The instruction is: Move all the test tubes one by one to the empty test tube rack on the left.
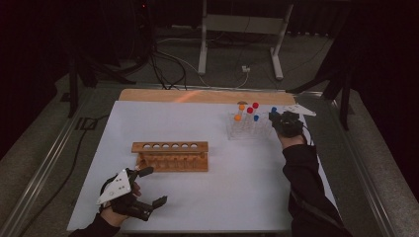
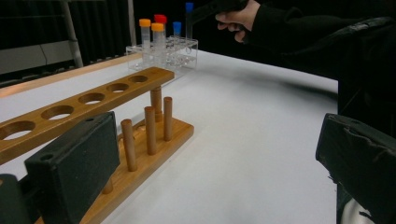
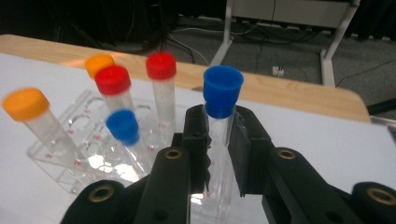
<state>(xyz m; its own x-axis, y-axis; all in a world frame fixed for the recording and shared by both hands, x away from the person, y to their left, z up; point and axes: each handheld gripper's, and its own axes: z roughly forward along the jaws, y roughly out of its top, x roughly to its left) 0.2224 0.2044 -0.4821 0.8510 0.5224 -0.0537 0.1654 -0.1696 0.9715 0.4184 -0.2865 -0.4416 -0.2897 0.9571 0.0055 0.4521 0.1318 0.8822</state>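
Currently six capped tubes in all at the far right of the white worktop (image 1: 197,123): two orange caps, two red, two blue. Five of them stand in the clear plastic rack (image 3: 70,163), some leaning. The sixth, the blue-capped tube (image 3: 222,121), is clamped between the pads of the right tool (image 3: 219,158), upright, at the rack's right-hand end; whether its foot is down in a hole or lifted clear cannot be told. It is a clear, straight-walled tube with a bright blue screw cap that stands above the pads. One wooden rack (image 1: 170,155) sits mid-worktop, well apart from the clear one, with six round holes along its top board and a row of pegs on its base; all six holes are open. Left tool (image 1: 150,186) rests at the near left corner, just beside the wooden rack, jaws wide with nothing between them.
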